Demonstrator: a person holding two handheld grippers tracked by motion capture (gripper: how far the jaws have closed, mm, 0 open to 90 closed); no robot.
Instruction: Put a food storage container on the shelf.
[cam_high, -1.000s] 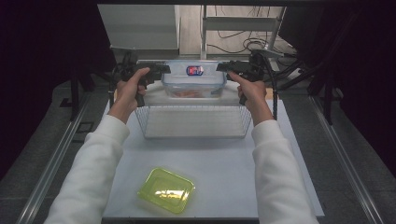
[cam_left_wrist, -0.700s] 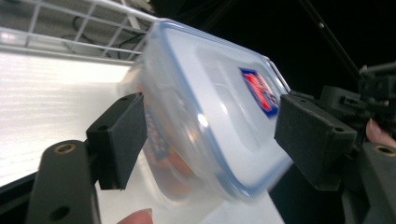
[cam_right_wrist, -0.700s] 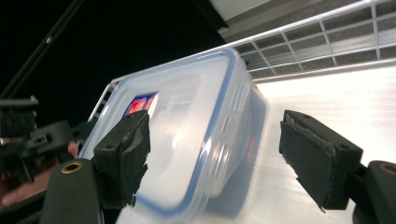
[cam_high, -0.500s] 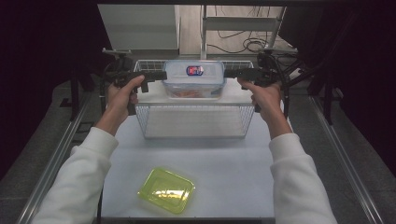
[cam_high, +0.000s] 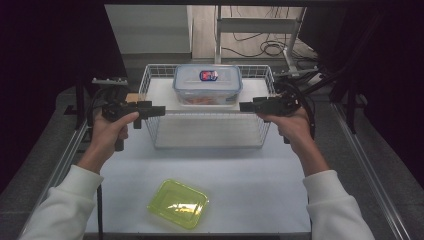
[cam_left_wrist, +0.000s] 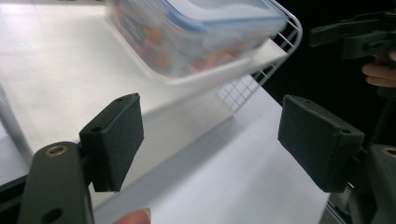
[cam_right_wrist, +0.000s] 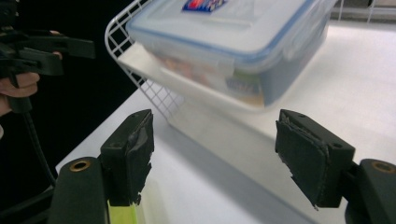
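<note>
High view: a clear lidded container (cam_high: 207, 85) sits on the white shelf of a wire basket (cam_high: 150, 82) at the desk's (cam_high: 240, 175) far end. Left tongs (cam_high: 159, 110) and right tongs (cam_high: 245, 106) flank the basket, apart from it; a green tray (cam_high: 178, 203) lies near the front edge.
Left gripper view: left tongs (cam_left_wrist: 210, 140) gape wide, holding nothing; container (cam_left_wrist: 196, 37) ahead.
Right gripper view: right tongs (cam_right_wrist: 215, 149) spread, holding nothing.
Step well done: probably approach level from both sides, meeting the container walls together.
In the way: the basket's wire rim.
</note>
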